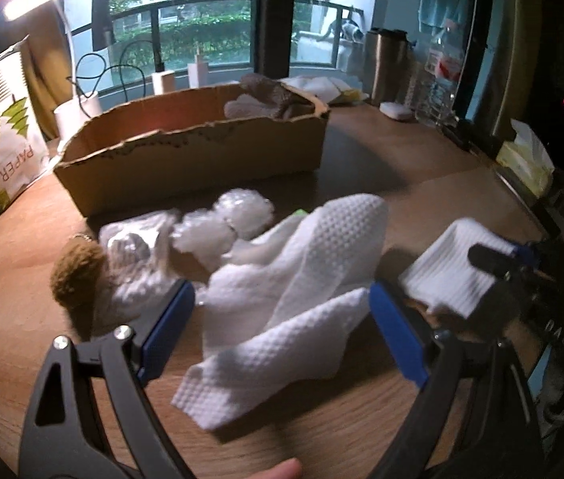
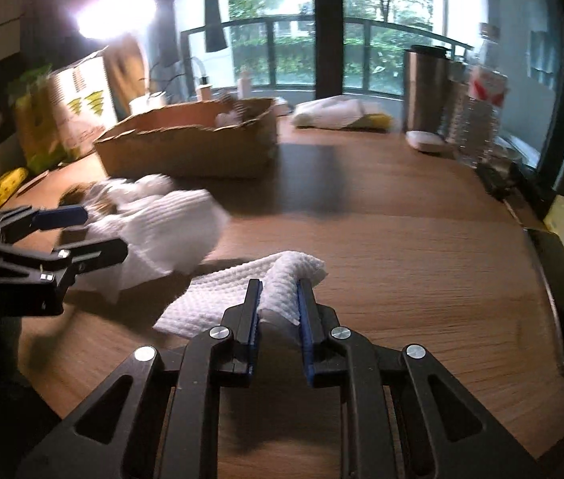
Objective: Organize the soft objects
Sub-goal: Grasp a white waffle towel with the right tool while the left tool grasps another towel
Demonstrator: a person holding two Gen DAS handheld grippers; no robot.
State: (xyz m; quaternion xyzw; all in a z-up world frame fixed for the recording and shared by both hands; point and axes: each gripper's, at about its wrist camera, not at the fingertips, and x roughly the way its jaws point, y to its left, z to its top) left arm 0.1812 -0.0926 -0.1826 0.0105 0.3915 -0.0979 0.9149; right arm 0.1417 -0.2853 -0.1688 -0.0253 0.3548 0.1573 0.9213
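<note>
Both grippers work over a wood-grain table (image 2: 401, 239), and every place below is given from the box (image 1: 202, 151), a long, low cardboard tray with ragged torn edges whose long axis runs across the far half of the table. Left gripper (image 1: 282, 319): its blue-padded fingers (image 1: 166, 327) stand spread wide, straddling the near end of the towel (image 1: 301, 279) without closing on it. Right gripper (image 2: 278, 307): its jaws are pinched on a second towel, the cloth (image 2: 278, 279), with a fold of it bunched up between the pads. Inside the box, at its right end, lie a few soft grey and whitish pieces (image 1: 266, 99). In front of the box the towel sprawls, a white embossed paper sheet with a dimpled weave, crumpled into ridges; its long axis runs from a puffed hump near the box down toward the left gripper. The cloth, of the same dimpled white paper, lies in front of the box and to the right of the towel, flat at its left part and lifted where it is gripped. Between the box and the towel sits a heap of clear, shiny bubble wrap (image 1: 222, 223), lumpy and rounded. Left of that heap, in front of the box's left end, rests a small brown fuzzy ball (image 1: 74, 275).
</note>
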